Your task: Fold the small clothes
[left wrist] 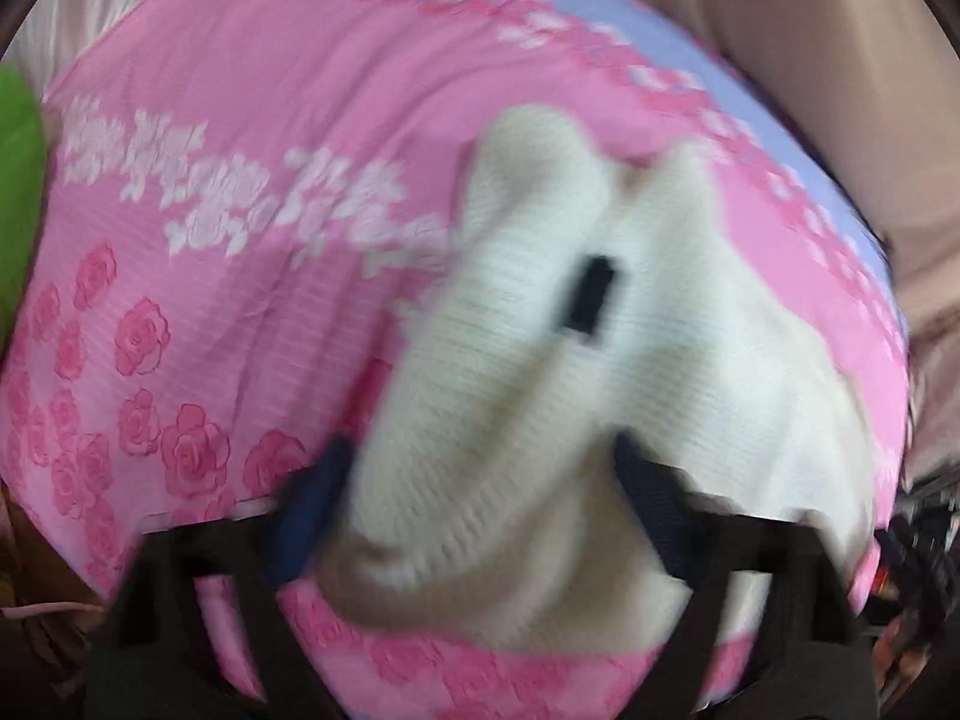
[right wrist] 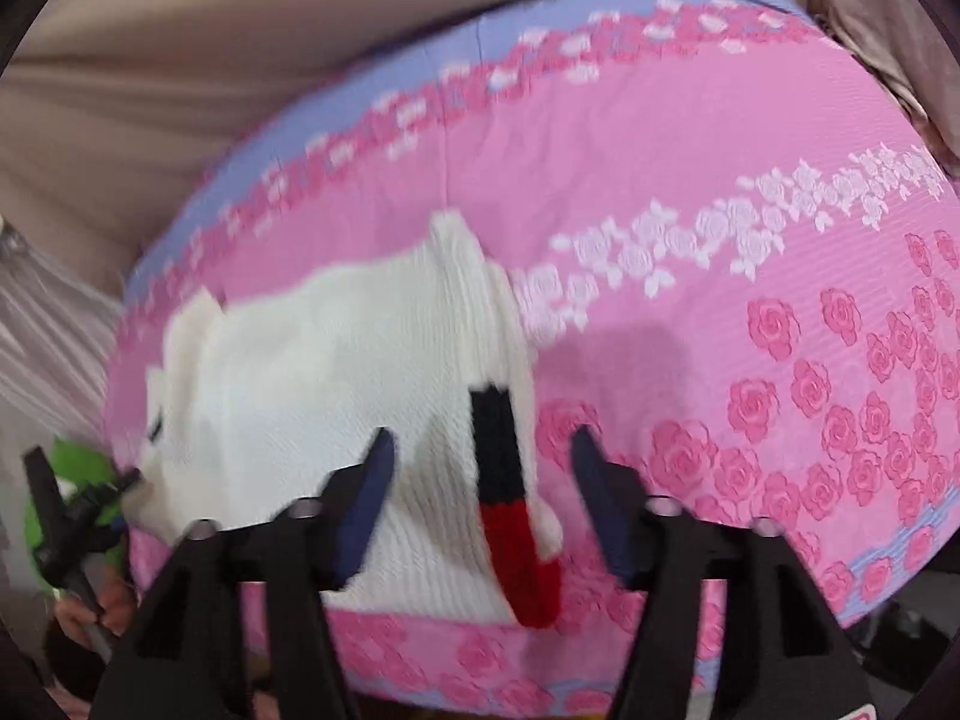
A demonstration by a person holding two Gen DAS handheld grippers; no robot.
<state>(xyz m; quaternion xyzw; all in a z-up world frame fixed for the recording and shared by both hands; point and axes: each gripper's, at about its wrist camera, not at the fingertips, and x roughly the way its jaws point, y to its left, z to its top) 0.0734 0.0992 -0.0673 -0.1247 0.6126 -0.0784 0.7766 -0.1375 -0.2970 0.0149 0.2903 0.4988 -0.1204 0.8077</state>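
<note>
A small white knit garment lies bunched on a pink rose-print cloth, with a small black mark on it. My left gripper has its blue-padded jaws apart around a raised fold of the garment; the view is blurred. In the right wrist view the garment lies flat with a black and red stripe near its right edge. My right gripper is open just above that striped edge. The left gripper shows at the garment's left end.
The pink cloth covers a rounded surface with a lilac border at the far side. Beige fabric lies behind it. Something green sits at the left edge.
</note>
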